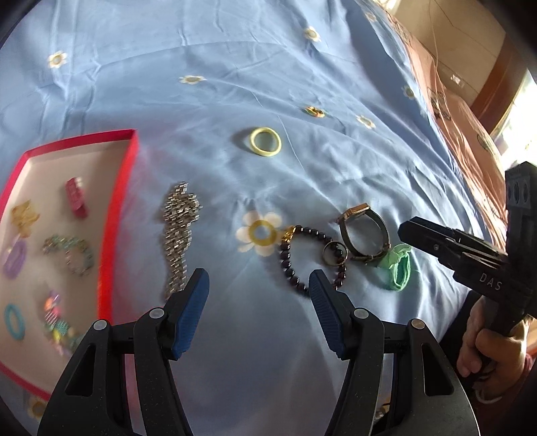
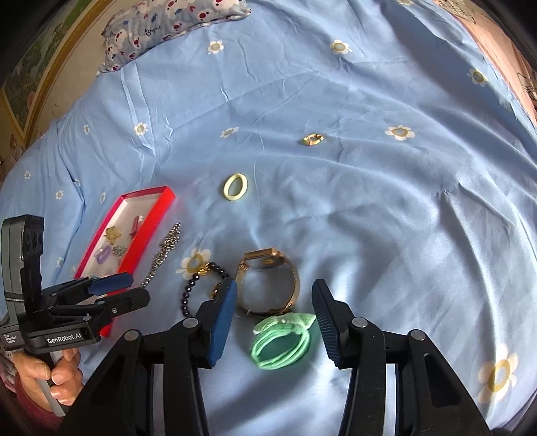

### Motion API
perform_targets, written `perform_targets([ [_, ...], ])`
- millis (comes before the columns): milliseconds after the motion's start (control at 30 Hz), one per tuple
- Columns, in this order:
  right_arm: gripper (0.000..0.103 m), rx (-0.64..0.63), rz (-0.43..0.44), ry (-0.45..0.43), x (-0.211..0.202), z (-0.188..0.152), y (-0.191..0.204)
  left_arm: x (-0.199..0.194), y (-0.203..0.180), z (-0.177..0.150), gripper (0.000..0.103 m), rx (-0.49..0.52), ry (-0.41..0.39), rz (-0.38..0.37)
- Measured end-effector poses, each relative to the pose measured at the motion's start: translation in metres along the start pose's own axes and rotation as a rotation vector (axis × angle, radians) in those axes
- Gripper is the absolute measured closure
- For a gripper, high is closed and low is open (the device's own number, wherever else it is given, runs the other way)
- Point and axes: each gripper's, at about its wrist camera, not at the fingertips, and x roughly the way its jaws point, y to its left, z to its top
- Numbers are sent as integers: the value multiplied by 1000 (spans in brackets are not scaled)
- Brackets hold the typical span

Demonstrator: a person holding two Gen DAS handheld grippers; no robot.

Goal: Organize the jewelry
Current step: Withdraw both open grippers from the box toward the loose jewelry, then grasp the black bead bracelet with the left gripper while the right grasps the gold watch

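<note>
My left gripper (image 1: 258, 280) is open over bare blue sheet, with nothing between its fingers. A silver chain (image 1: 178, 231) lies just to its left and a dark bead bracelet (image 1: 302, 261) with a small ring (image 1: 335, 253) just to its right. My right gripper (image 2: 275, 286) stands open around a green hair tie (image 2: 282, 338), its pads not pressing on it. A gold watch (image 2: 268, 285) lies just beyond its fingertips. The red tray (image 1: 117, 214) at the left holds several small pieces. Farther off lie a yellow hair ring (image 1: 265, 141) and a gold ring (image 1: 314, 111).
Everything lies on a creased blue bedsheet (image 2: 386, 218) printed with daisies. A patterned pillow (image 2: 174, 23) sits at the far end. A pink cover (image 1: 446, 110) borders the sheet on the right. A person's hand (image 2: 50, 372) holds the left gripper (image 2: 139, 288) beside the tray.
</note>
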Motion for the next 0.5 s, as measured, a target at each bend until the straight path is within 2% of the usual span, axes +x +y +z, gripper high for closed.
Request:
perform_targets([
  [67,62,-5,-9,14,6,2,-2,8,-3,3,43,10,11,-1],
  [200,63,-19,-26,42,18,5,-3,27,-11,9,47,44,42,4],
  [333,66,-29,-37,68,31,7,-4,43,-18,9,69,80,71,11],
  [400,72,-34,-42,81,38,6,-4,45,-23,7,79,114,61,24],
  [433,73,-36,-44,86,41,6,-3,45,-25,6,91,130,57,23],
  [467,77,-41,-50,90,43,5,-3,45,-26,5,96,138,55,15],
  [500,83,-46,-57,92,45,5,-2,45,-26,5,96,143,51,16],
])
